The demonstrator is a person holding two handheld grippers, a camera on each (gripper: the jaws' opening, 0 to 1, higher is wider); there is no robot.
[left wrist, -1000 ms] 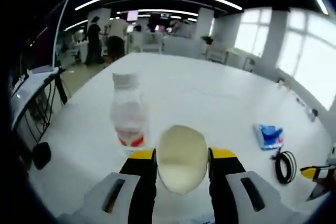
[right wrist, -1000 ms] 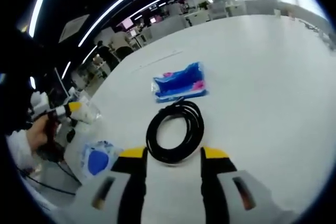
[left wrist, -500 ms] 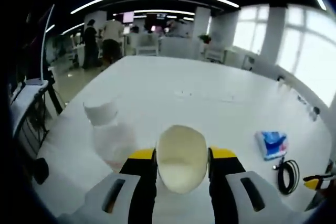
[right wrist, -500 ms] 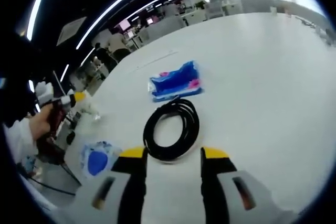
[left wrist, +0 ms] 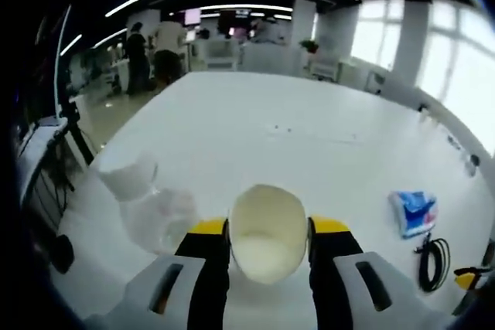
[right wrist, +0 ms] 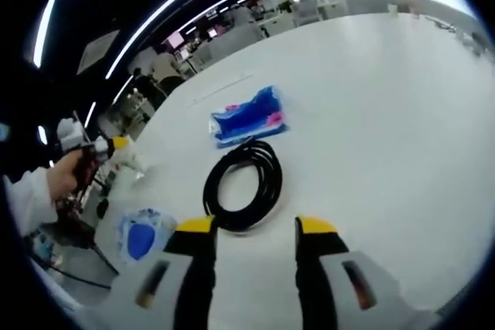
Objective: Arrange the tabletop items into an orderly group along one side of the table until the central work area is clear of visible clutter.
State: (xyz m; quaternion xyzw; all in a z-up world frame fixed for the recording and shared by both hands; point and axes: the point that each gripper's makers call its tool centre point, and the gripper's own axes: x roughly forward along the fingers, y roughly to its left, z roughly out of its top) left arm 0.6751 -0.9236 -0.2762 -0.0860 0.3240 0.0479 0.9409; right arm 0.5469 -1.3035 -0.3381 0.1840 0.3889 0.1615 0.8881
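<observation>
L. gripper: jaws clamped on a cream bowl, held over the white table nr the edge, just beside a clear bottle w/ white cap, blurred. R. gripper: jaws apart, nothing between, hovering just short of the black cable coil; blue packet beyond, blue-print bag to one side. We judge the step as setting the bowl beside the bottle: we lower it level, leave a gap so the bottle isn't knocked, release only once seated.

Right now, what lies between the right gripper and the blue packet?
In the right gripper view, the coiled black cable lies on the table between the right gripper and the blue packet.
</observation>
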